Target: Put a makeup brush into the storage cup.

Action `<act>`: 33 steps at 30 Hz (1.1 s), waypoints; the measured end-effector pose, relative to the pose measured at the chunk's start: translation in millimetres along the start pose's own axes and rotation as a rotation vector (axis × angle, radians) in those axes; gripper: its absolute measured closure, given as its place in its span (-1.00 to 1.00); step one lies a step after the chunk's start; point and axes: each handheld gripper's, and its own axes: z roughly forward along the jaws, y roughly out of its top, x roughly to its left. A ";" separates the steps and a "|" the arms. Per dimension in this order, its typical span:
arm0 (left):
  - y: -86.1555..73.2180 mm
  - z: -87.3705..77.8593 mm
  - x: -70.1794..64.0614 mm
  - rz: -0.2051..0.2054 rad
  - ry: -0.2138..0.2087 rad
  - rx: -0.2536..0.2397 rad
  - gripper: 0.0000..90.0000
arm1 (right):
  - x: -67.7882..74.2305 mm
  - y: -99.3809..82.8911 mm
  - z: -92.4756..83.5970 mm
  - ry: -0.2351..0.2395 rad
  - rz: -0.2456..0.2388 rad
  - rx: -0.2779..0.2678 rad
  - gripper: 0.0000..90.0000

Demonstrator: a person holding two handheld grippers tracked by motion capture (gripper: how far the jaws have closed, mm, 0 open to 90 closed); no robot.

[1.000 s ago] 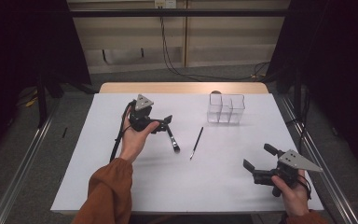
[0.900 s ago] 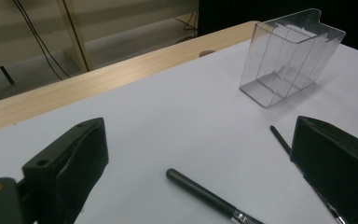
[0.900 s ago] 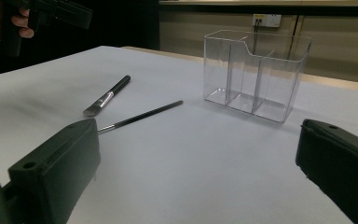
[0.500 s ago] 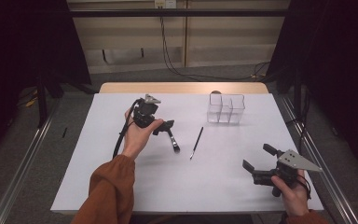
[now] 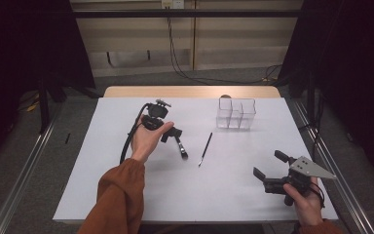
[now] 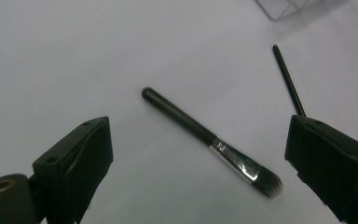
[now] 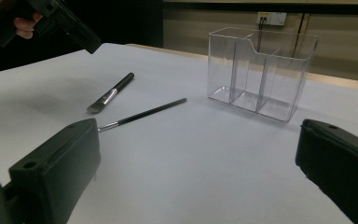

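Recording lab, white-covered table [image 5: 126,195], dark curtains [image 5: 24,44], floor rails [image 5: 24,180], trailing cables [image 5: 185,63]

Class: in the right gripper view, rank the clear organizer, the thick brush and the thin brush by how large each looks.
1. clear organizer, plainly largest.
2. thin brush, longest of the two brushes.
3. thick brush, shorter but wider; it lies farther from the camera, so this last ranking is unsure.

Rust-orange sleeve on the left forearm, bunched in folds at the cuff, and a sliver of the same orange at the right wrist. The left gripper [image 5: 171,132] is matte black and blocky, a thick black cable looping from its back. The right gripper [image 5: 268,169] is black too, topped by a grey three-cornered plate, with a dark strap round the hand. Up close, both pairs of jaws are chunky black blocks with small round screw holes, and there's a brass-coloured ring at one base.
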 end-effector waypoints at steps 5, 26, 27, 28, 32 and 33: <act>2.7 6.1 -1.2 -0.029 0.013 0.054 -0.78 | 0.1 -0.1 -0.1 0.003 -0.003 0.004 -1.00; 9.9 41.5 -8.2 -0.085 0.036 0.308 -0.81 | -0.4 -0.6 -0.1 0.001 0.001 0.006 -1.00; 10.6 44.3 -9.6 -0.085 0.054 0.316 -0.78 | -0.3 -0.7 0.0 -0.001 0.002 0.010 -1.00; 10.6 44.3 -9.6 -0.085 0.054 0.316 -0.76 | -0.3 -0.7 0.0 -0.001 0.002 0.010 -1.00; 12.0 52.1 -10.9 -0.099 0.072 0.345 -0.75 | -0.3 -0.8 -0.3 0.001 0.001 0.009 -1.00; 12.0 52.1 -10.9 -0.099 0.072 0.345 -0.75 | -0.3 -0.8 -0.2 0.002 0.000 0.010 -1.00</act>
